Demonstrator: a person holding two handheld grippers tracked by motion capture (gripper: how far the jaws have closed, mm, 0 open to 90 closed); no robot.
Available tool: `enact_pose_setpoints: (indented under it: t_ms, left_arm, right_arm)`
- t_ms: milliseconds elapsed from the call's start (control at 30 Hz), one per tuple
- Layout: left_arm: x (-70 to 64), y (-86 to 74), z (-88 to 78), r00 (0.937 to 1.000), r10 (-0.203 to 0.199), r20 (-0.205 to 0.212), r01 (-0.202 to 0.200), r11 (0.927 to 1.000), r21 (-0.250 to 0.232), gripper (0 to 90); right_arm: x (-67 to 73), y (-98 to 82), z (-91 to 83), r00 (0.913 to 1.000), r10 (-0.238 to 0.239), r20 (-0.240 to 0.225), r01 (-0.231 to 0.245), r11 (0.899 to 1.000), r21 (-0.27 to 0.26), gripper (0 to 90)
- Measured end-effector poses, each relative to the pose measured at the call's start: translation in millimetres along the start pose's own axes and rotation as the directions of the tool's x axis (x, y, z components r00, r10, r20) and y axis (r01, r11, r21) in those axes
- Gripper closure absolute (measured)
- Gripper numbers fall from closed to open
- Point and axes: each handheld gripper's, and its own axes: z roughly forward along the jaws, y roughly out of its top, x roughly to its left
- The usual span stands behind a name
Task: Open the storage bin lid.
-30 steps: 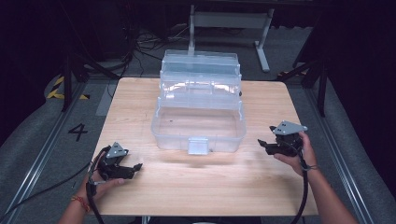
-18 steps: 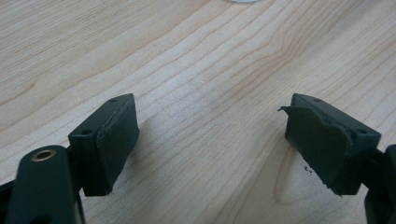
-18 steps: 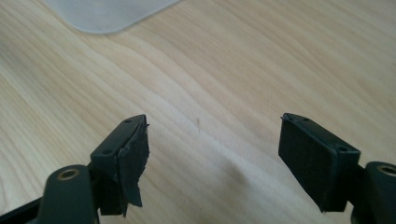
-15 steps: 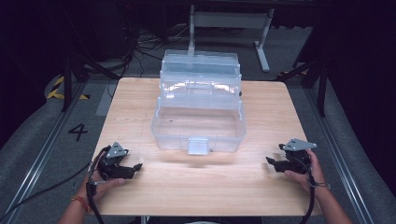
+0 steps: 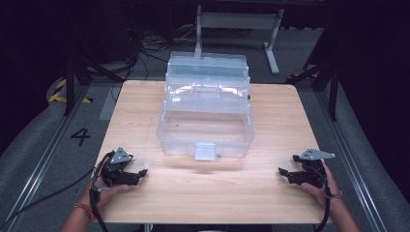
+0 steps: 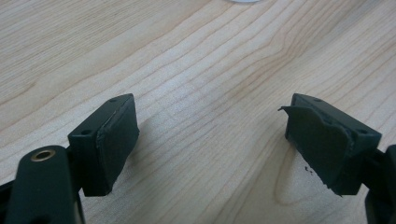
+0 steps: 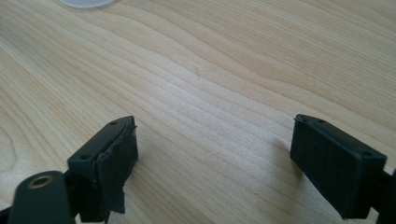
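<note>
A clear plastic tiered box (image 5: 207, 108) stands open in the middle of the wooden table (image 5: 280, 106), its trays stepped back and a latch at its front. My left gripper (image 5: 141, 173) rests at the table's near left, jaws wide apart with bare wood between them (image 6: 210, 135). Near the table's front right my right gripper (image 5: 283, 172) sits low over the wood; its jaws have just been opening and stand wide with nothing between them (image 7: 212, 149). Both grippers point inward, well apart from the box.
A metal stand (image 5: 237, 21) rises behind the table. Dark floor with cables (image 5: 154, 46) and a floor mark "4" (image 5: 80, 137) lie to the left. Bare wood stretches between the two grippers in front of the box.
My right hand has come down and toward the table's front right corner, and its jaws have spread. The left hand and the box have not moved.
</note>
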Motion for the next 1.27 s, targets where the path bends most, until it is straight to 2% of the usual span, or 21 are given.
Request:
enact_pose_setpoints:
  t_ms: [333, 567, 767, 1167, 1233, 1267]
  left_arm:
    - [-0.1, 0.0, 0.4, 0.9999, -0.011, 0.009, 0.011, 0.9999, -0.002, 17.4]
    - [0.7, 0.6, 0.3, 1.0000, 0.004, 0.000, -0.004, 1.0000, 0.001, 17.2]
    - [0.6, 0.6, 0.2, 1.0000, 0.004, 0.000, -0.004, 1.0000, 0.002, 17.1]
    - [-0.2, 0.9, 0.5, 1.0000, -0.003, -0.002, 0.003, 1.0000, 0.003, 16.8]
    - [-1.2, 1.1, 0.7, 0.9998, -0.016, 0.008, 0.016, 0.9998, 0.008, 16.3]
    - [-0.6, 1.4, 1.1, 1.0000, -0.005, 0.006, 0.005, 1.0000, 0.006, 15.6]
  right_arm:
    - [0.7, -0.4, -0.5, 0.9999, 0.007, 0.008, -0.007, 1.000, 0.001, 14.7]
    - [0.7, -1.1, -1.1, 0.9999, 0.008, 0.014, -0.008, 1.000, 0.002, 14.6]
    - [-0.2, -1.1, -0.7, 0.9992, 0.023, 0.031, -0.023, 1.000, 0.011, 9.8]
    - [-0.6, -1.0, -0.2, 0.9989, 0.029, 0.038, -0.029, 0.999, 0.017, 7.7]
    - [-0.7, -0.9, -0.1, 0.9988, 0.030, 0.039, -0.031, 0.999, 0.018, 7.2]
    - [-0.8, -0.9, 0.0, 0.9988, 0.031, 0.039, -0.032, 0.999, 0.018, 7.0]
